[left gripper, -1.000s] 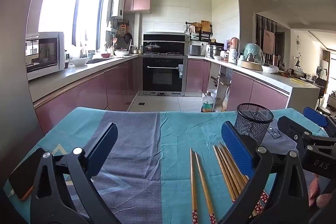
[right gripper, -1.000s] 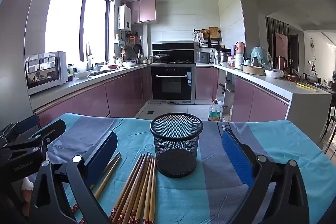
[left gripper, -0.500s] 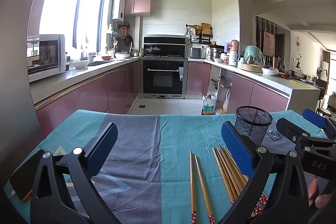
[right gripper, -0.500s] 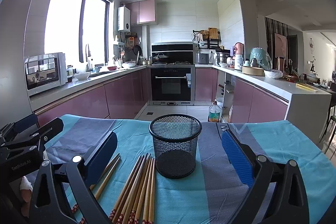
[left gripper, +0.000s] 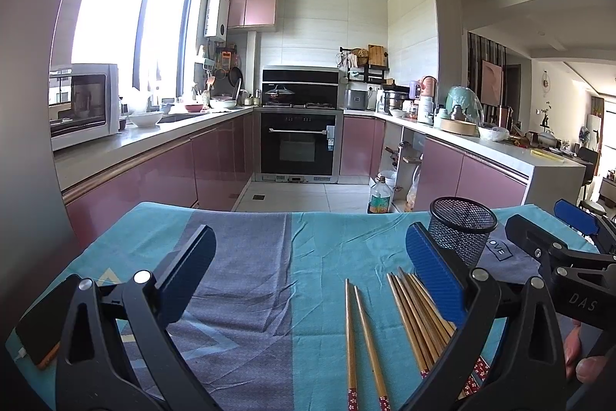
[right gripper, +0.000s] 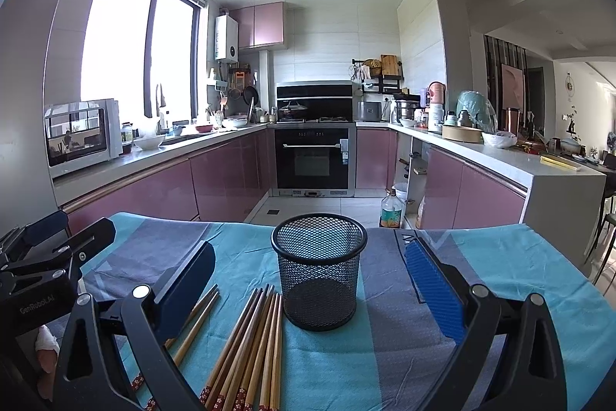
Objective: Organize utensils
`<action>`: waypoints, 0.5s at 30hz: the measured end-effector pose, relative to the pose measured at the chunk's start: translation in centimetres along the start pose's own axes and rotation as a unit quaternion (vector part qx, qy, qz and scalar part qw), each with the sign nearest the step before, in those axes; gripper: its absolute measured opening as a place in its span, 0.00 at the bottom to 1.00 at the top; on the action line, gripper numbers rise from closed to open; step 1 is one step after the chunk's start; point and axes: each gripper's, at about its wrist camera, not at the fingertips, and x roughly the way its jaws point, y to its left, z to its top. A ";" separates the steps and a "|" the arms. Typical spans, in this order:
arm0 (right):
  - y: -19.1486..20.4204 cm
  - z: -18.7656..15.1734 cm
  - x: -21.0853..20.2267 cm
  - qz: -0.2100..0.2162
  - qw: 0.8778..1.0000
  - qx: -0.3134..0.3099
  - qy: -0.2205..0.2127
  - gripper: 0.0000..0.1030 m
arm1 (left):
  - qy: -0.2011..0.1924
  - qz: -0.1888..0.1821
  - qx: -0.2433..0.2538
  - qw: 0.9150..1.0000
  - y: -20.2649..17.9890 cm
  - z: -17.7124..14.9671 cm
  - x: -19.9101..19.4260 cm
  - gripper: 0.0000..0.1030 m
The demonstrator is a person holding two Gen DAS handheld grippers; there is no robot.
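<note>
Both pairs of fingers stand wide apart and hold nothing. The left gripper [left gripper: 310,266] hovers low over the tabletop [left gripper: 246,272], its right finger [left gripper: 435,280] overlapping a bundle of chopsticks [left gripper: 415,314], with a separate pair of chopsticks [left gripper: 360,338] lying between its fingers. The right gripper [right gripper: 308,280] frames the empty mesh cup [right gripper: 318,268], which stands upright just beyond the bundle's tips. Over the past second little has changed: both cameras have drifted slightly, the kitchen behind sitting a touch lower in the frame, while chopsticks and cup lie exactly where they were. Nothing has been picked up. The sorting appears not yet begun; every chopstick is on the teal-and-grey cloth [right gripper: 500,276], none in the cup. A first grasp looks likely next.
</note>
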 end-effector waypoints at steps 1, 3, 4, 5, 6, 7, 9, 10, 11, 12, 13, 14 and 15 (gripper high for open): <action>0.0 0.0 0.0 0.000 1.000 0.000 -0.001 0.93 | 0.000 -0.001 0.000 1.000 0.0 0.0 0.0 0.94; 0.0 0.1 0.0 0.000 1.000 0.001 -0.002 0.93 | -0.001 -0.001 0.001 1.000 0.0 0.1 0.0 0.94; 0.0 0.1 -0.1 -0.001 1.000 0.000 -0.002 0.93 | -0.001 -0.001 0.001 1.000 0.0 0.1 0.0 0.94; 0.0 0.1 -0.1 -0.001 1.000 0.001 -0.003 0.93 | -0.001 -0.002 0.000 1.000 0.0 0.1 0.0 0.94; -0.1 0.1 -0.1 0.000 1.000 0.002 -0.004 0.93 | -0.001 -0.002 0.000 1.000 0.0 0.1 0.0 0.94; -0.1 0.1 -0.1 0.000 1.000 0.002 -0.004 0.93 | -0.001 -0.001 0.001 1.000 -0.1 0.1 -0.1 0.94; -0.1 0.2 -0.1 -0.001 1.000 0.002 -0.004 0.93 | -0.001 -0.001 0.001 1.000 -0.1 0.1 -0.1 0.94; -0.1 0.2 -0.1 0.000 1.000 0.002 -0.005 0.93 | -0.001 -0.001 0.001 1.000 -0.1 0.1 -0.1 0.94; -0.1 0.2 -0.1 0.000 1.000 0.003 -0.006 0.93 | -0.001 -0.001 0.001 1.000 -0.1 0.1 -0.1 0.94; -0.1 0.3 -0.1 0.000 1.000 0.003 -0.006 0.93 | -0.001 -0.002 0.001 1.000 -0.1 0.0 -0.1 0.94; -0.1 0.3 -0.1 0.000 1.000 0.003 -0.006 0.93 | -0.001 -0.002 0.000 1.000 -0.1 0.1 -0.1 0.94; -0.2 0.3 -0.2 0.000 1.000 0.003 -0.007 0.93 | -0.001 -0.001 0.001 1.000 -0.2 0.0 -0.1 0.94; -0.2 0.3 -0.1 0.000 1.000 0.003 -0.007 0.93 | -0.001 -0.001 0.001 1.000 -0.1 0.0 -0.1 0.94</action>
